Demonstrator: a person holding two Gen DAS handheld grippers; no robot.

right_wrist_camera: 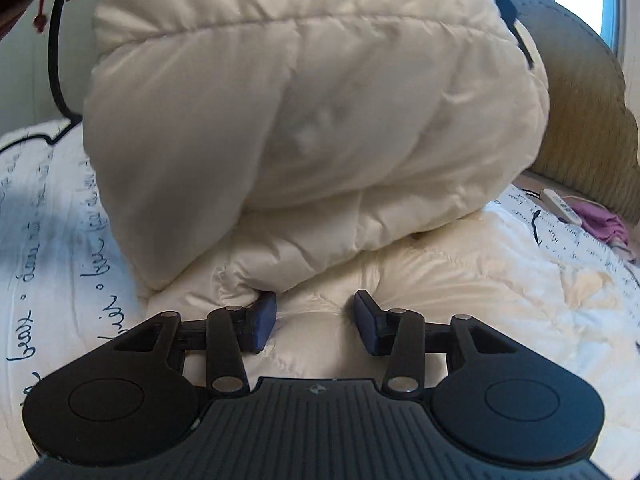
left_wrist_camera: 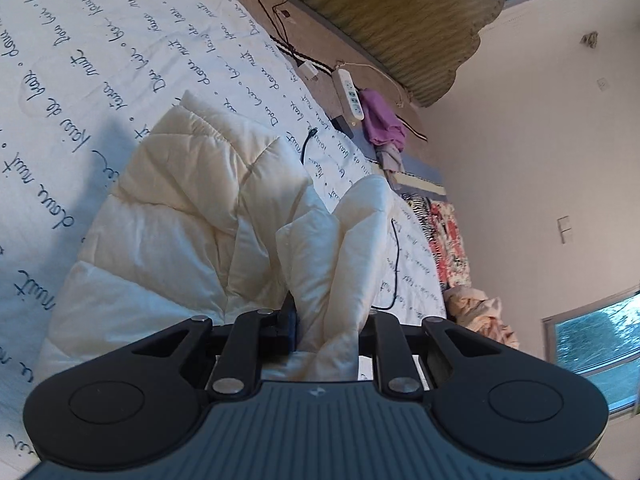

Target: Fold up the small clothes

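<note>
Nearest to us in the left wrist view, the left tool is clamped on a bunched fold of the cream puffer jacket, the fabric rising out of the narrow gap between its jaws at the lower middle of the frame. The padding is thick and slippery-looking, so we judge that the pinch could slide off if the fold is carried much further, and that part of the jacket would then flop back open on the bed sheet. In the right wrist view, the right tool sits with its jaws apart over the flat lower layer of the jacket, gripping nothing; the left pad touches a crease while the other stands clear. We think that if it closes here it may catch only the top skin of the quilting, or both layers at once, and drag the base out of line. Just beyond it, the lifted part of the jacket fills the upper middle of the frame and hangs over the lower layer; let go early, we judge it would land skewed. Farther off, a thin black cable lies on the sheet just beside the jacket's right edge, and we judge a sweeping fold could snag it. At the far edge, near the headboard, a white power strip and a purple cloth lie well apart from the work.
</note>
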